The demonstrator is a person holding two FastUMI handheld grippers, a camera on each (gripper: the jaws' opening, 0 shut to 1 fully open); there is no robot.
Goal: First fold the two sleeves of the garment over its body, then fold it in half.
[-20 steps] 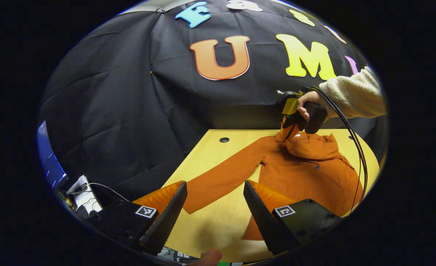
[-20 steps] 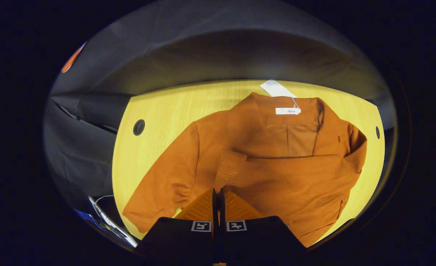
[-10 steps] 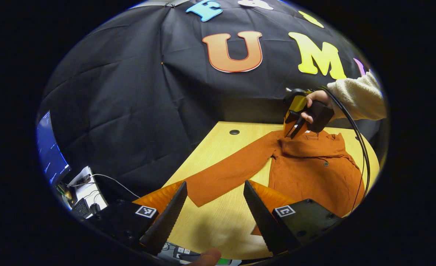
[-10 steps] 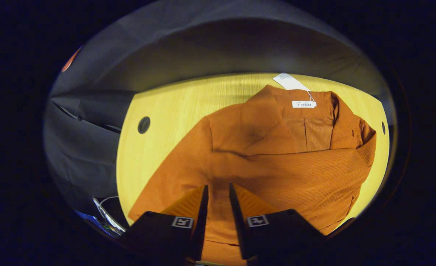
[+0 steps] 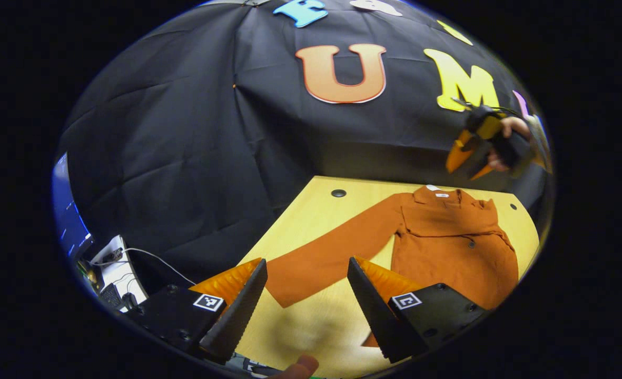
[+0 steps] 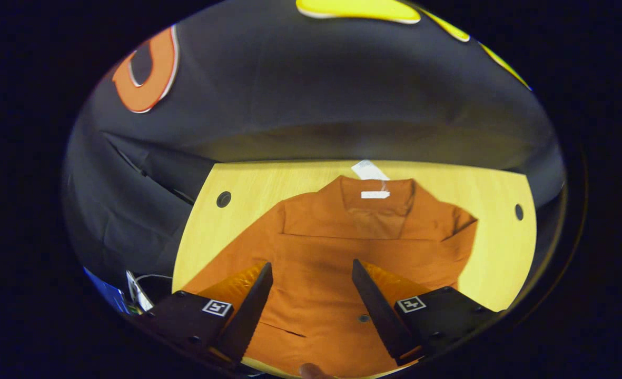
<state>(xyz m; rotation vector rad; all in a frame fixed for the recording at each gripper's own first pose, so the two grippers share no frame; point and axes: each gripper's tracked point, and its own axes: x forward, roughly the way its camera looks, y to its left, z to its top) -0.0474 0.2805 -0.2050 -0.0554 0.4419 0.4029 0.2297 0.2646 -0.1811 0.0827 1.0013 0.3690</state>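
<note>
Right gripper [image 6: 308, 295] has released the right sleeve over the garment [image 6: 337, 252], jaws open; left gripper [image 5: 305, 295] open, left sleeve [image 5: 332, 252] at 9 o'clock unfolded.

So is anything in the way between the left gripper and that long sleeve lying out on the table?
Nothing visible is. The left gripper is open above bare table, and the outstretched sleeve lies flat just ahead of its fingers. The right gripper is held up high, away from it.
</note>
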